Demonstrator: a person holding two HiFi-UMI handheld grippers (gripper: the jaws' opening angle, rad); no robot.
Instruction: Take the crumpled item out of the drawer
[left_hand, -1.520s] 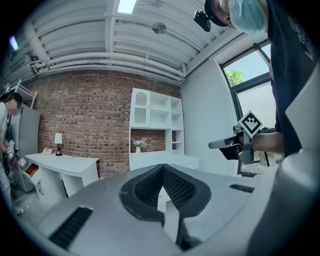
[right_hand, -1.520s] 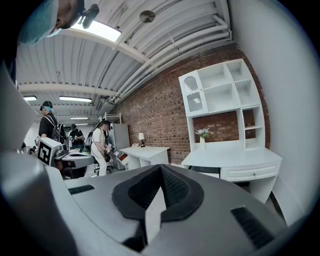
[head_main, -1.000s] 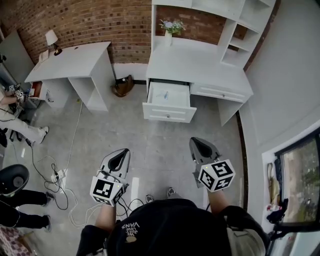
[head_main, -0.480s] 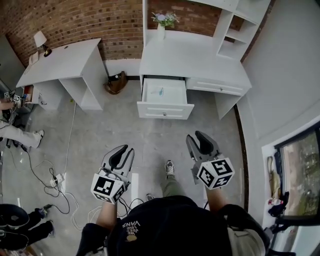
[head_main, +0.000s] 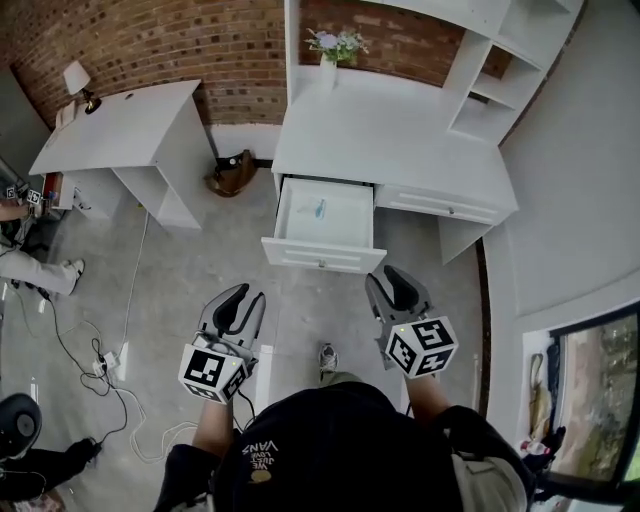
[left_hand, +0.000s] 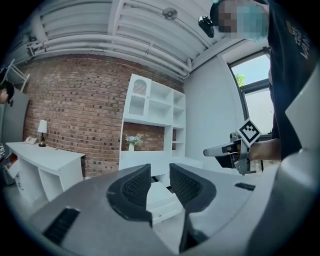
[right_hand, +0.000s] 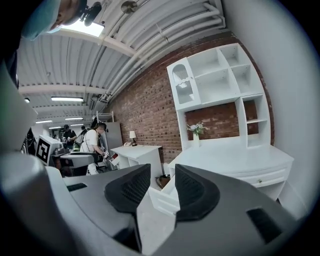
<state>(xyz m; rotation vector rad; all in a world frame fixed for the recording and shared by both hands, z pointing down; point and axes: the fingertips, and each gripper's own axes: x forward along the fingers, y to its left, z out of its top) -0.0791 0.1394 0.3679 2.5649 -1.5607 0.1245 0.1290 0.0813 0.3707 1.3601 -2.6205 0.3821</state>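
Note:
The white drawer (head_main: 322, 228) stands pulled out of the desk under the shelf unit. A small pale blue crumpled item (head_main: 318, 209) lies inside it. Both grippers hover over the floor short of the drawer front. My left gripper (head_main: 238, 304) is open and empty; in the left gripper view its jaws (left_hand: 159, 172) frame the drawer (left_hand: 161, 199). My right gripper (head_main: 396, 289) is nearer the drawer's right corner. Its jaws are opening with nothing between them, and in the right gripper view (right_hand: 162, 172) they point at the drawer front (right_hand: 159, 196).
A second white desk (head_main: 125, 125) with a lamp (head_main: 78, 80) stands at the left. A brown bag (head_main: 232, 172) lies on the floor between the desks. A vase of flowers (head_main: 330, 47) tops the main desk. Cables (head_main: 105, 355) trail at the left, by a person's legs (head_main: 30, 265).
The holder has stepped toward the desk, so the drawer sits nearer to both grippers. The right gripper's jaws have spread apart from shut.

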